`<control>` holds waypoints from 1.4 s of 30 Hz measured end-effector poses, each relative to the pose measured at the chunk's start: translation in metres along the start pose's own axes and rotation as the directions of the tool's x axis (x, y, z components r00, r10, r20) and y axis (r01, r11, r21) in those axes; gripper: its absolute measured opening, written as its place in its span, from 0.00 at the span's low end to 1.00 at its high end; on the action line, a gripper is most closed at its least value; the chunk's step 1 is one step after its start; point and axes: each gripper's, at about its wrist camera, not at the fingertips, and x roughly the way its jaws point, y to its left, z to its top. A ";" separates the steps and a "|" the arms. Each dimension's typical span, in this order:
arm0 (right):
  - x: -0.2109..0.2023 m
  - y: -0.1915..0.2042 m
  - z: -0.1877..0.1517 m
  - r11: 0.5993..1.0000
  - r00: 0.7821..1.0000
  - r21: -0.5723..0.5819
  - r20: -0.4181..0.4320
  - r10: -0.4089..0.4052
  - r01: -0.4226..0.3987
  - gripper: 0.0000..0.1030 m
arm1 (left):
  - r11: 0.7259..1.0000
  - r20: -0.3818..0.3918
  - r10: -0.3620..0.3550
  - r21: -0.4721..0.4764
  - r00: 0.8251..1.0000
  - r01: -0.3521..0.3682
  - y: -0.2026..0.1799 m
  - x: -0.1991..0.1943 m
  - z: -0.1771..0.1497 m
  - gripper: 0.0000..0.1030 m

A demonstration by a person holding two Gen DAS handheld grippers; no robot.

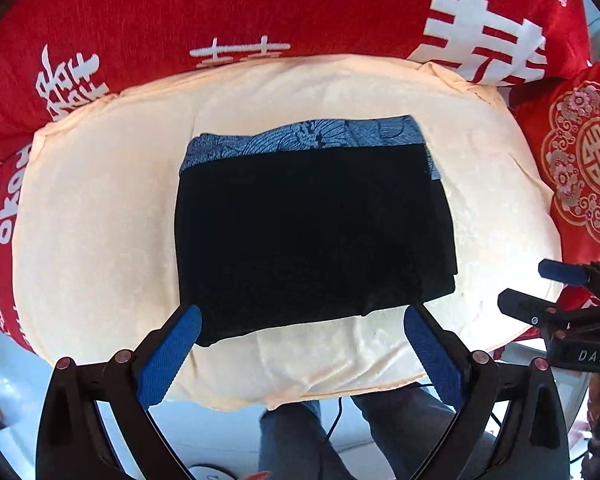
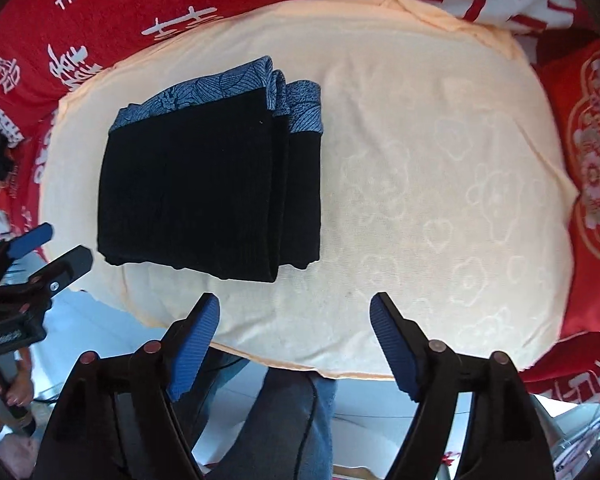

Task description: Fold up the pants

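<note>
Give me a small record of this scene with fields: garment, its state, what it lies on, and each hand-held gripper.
garment: black pants with a blue patterned waistband
state: folded into a compact rectangle, layers stacked
surface: cream towel over a red printed cover
left hand-held gripper: open, nothing between its fingers
right hand-held gripper: open, empty, beside the pants

home: wedding bedspread [image 1: 260, 8], cushion [image 1: 584, 160]
</note>
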 end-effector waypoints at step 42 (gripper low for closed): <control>-0.045 0.099 -0.043 0.992 0.989 0.077 0.107 -0.103 0.095 0.90 | 0.998 0.015 0.060 0.002 0.998 -0.060 0.049 -0.035 -0.039 0.99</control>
